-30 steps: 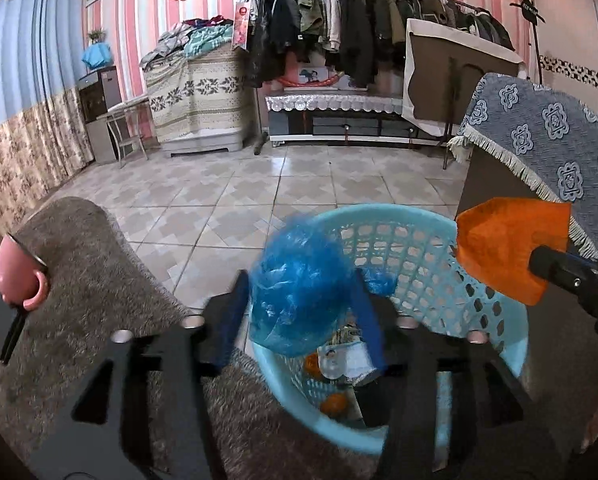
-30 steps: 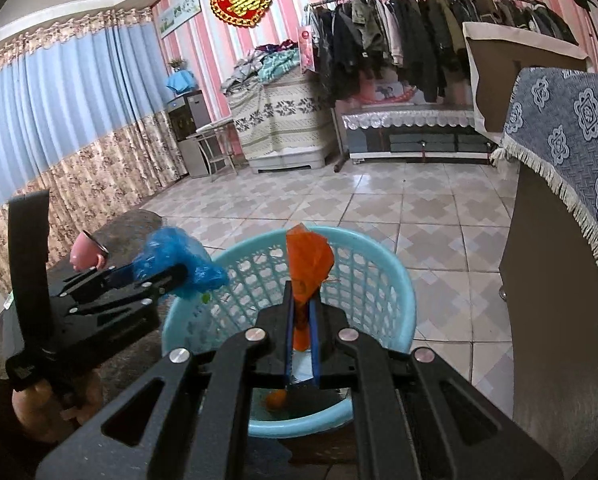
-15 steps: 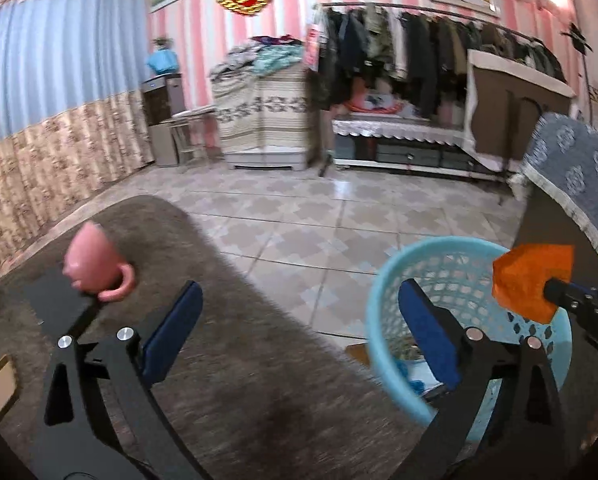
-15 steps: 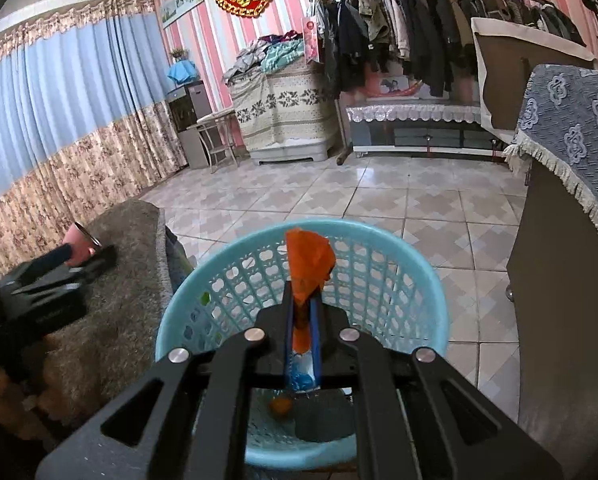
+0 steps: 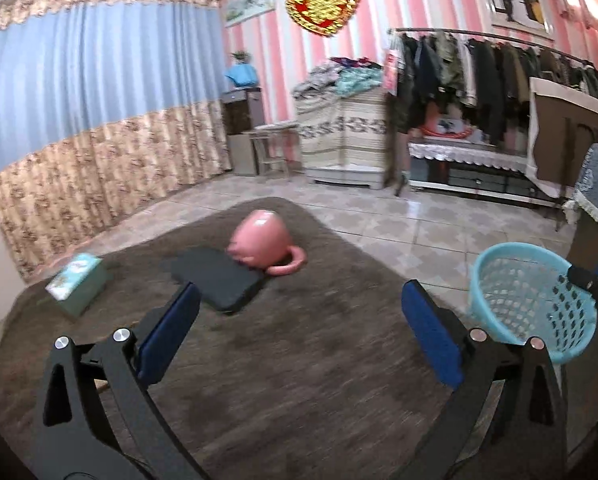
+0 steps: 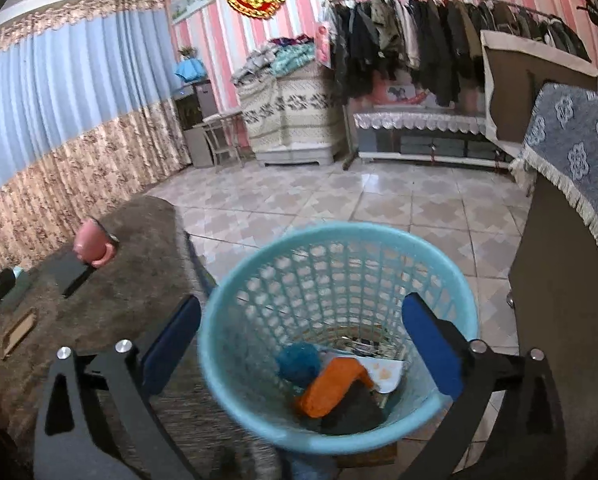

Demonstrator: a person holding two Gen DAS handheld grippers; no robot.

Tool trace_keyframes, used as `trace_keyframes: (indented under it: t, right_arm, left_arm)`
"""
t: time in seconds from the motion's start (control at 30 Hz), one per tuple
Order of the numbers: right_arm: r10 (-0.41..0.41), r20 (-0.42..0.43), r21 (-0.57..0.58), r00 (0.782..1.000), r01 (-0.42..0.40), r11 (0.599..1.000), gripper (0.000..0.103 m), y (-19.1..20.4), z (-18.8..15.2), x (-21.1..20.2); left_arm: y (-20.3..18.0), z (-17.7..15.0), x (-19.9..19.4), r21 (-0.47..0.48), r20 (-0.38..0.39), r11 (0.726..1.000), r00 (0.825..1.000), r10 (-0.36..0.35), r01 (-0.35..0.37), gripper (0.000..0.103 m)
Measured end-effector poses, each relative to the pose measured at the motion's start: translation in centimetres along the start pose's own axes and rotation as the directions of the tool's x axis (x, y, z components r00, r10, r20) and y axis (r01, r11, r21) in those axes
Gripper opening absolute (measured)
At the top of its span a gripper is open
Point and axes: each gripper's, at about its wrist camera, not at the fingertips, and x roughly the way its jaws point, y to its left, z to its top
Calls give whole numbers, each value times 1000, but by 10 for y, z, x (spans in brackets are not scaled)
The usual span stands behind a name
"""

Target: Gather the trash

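both grippers' fingers [image 6: 427, 332] have just sprung apart, empty; orange scrap [image 6: 331, 386] lies in basket [image 6: 219, 320]. next, probably more table litter.

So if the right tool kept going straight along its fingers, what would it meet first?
Most likely the inside of the blue basket: the open right tool points into its mouth, toward the orange wrapper lying on the trash. Depth is hard to judge.
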Motion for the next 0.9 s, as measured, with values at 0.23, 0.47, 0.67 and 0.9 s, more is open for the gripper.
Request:
trace_keyframes:
  t: [0.23, 0.47, 0.67, 0.9]
  right_arm:
    - [81, 39, -103, 996, -76, 992, 98, 53, -4, -42]
    - [155, 48, -214, 987, -142, 966, 98, 105, -24, -78]
    - [194, 47, -277, 980, -173, 945, 98, 135, -42, -105]
    - [225, 41, -315, 973, -201, 927, 99, 159, -67, -133]
  left_arm:
    - [58, -10, -52, -60, 17, 995, 997, 80, -79, 98]
    - [88, -37, -92, -69, 10, 992, 994, 111, -110, 98]
    - [107, -66, -116, -126, -17, 984, 992, 122, -123, 98]
    - [121, -92, -141, -193, -33, 971, 990, 139, -143, 98]
